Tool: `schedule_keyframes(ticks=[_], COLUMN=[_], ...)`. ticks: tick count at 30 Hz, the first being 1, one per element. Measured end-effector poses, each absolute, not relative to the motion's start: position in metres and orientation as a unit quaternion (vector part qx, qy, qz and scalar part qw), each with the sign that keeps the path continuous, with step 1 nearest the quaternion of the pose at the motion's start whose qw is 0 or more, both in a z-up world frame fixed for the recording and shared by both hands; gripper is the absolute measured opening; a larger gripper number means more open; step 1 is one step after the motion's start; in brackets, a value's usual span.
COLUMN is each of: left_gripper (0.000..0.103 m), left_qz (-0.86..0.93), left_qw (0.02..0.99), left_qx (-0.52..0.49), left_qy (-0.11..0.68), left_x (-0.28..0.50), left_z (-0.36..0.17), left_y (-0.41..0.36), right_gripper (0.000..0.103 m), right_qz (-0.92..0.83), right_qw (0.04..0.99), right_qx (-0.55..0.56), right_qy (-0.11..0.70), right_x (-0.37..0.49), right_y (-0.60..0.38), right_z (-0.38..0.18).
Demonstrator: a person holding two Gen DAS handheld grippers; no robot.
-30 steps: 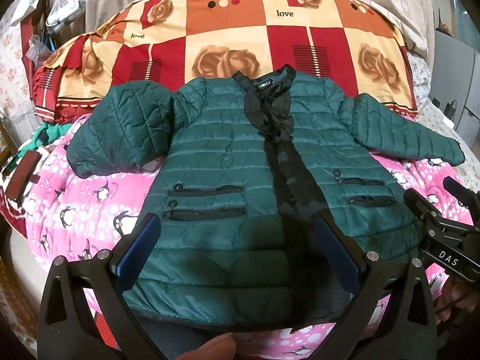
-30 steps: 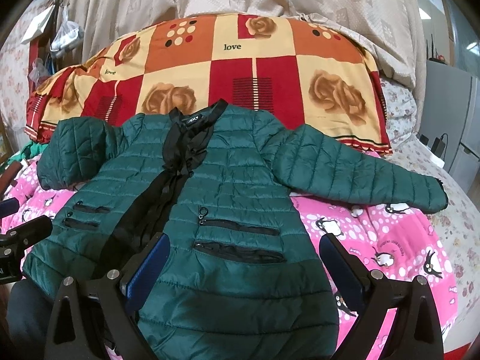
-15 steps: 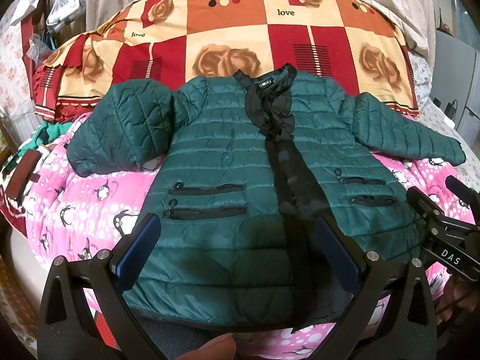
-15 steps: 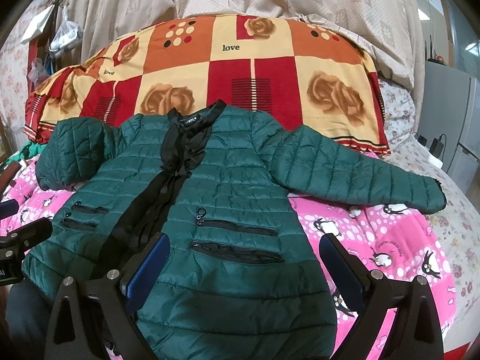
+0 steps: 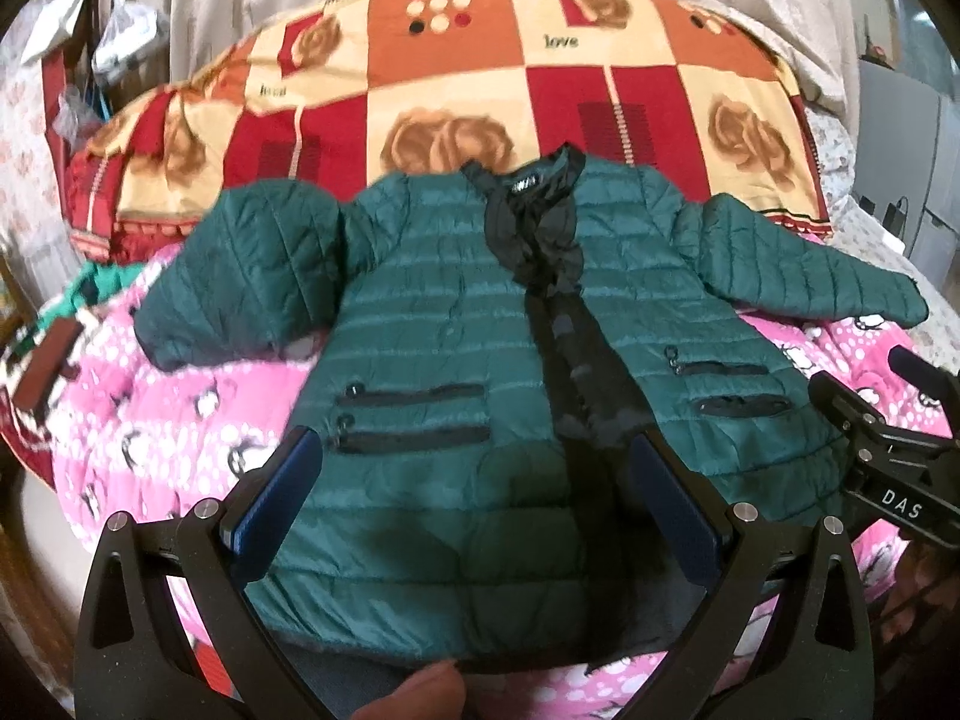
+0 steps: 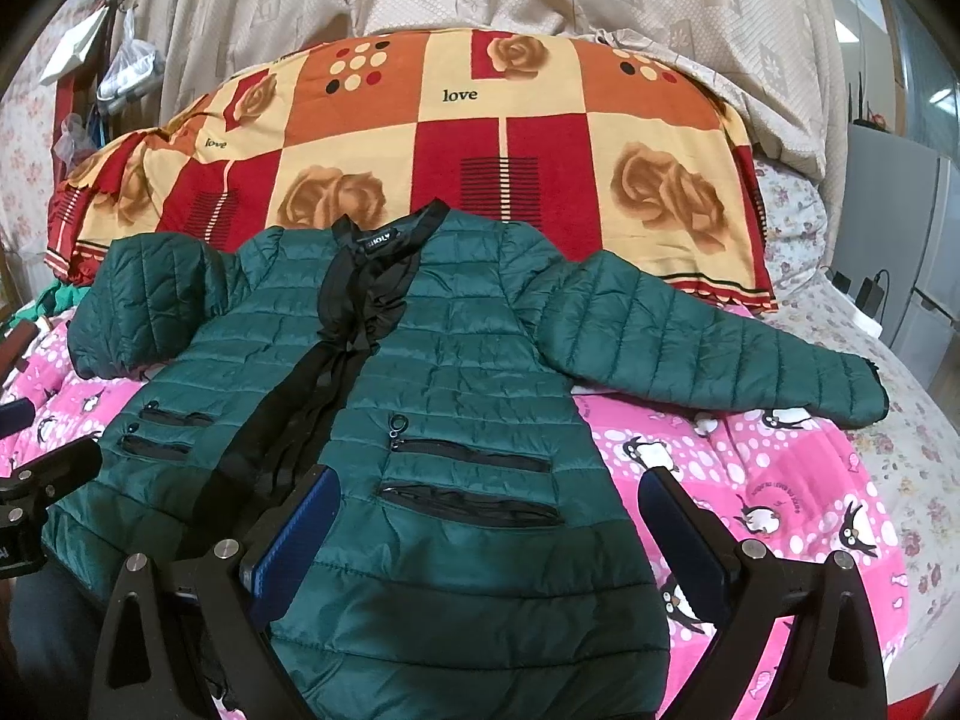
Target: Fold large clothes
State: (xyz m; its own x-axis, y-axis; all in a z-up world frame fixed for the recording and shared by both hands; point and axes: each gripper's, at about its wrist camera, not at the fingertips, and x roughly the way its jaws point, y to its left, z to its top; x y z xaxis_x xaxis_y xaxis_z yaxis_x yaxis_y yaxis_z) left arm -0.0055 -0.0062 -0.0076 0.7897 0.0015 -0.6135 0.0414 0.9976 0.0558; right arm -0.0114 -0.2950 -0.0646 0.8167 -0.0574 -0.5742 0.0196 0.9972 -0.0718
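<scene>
Green puffer jacket (image 6: 456, 372) spread flat on pink blanket (image 6: 750, 480), both left gripper (image 5: 474, 498) and right gripper (image 6: 486, 528) gaping wide, gripping nothing.

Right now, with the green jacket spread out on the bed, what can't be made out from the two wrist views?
- Jacket hem: in both wrist views the open left gripper and open right gripper cover or shade it.
- Collar label: too small to read in the right view, blurred in the left.
- Jacket's back and the pink blanket beneath: hidden by the jacket itself.
- Left sleeve cuff: tucked under, opening unseen.
</scene>
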Motion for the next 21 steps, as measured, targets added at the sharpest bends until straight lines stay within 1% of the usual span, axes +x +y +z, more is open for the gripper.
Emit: schedule_keyframes(ticks=[2,8,21], left_gripper=[0.103,0.103,0.103], left_qz=[-0.028,-0.062,-0.061], left_qw=[0.950,0.935,0.933], left_qx=[0.033,0.038,0.030], left_qy=[0.310,0.348,0.354], left_x=[-0.007,-0.003,-0.004], left_z=[-0.007,-0.015,-0.018], left_y=[-0.009,-0.013,-0.010], right_gripper=[0.099,0.099,0.099], right_qz=[-0.019,-0.020,-0.020], right_qw=[0.952,0.952,0.952], right_qx=[-0.032,-0.033,-0.033], right_qy=[0.302,0.303,0.302], right_x=[-0.012,-0.011,-0.012], right_y=[-0.294,-0.294,-0.295], right_z=[-0.065,-0.065,-0.065])
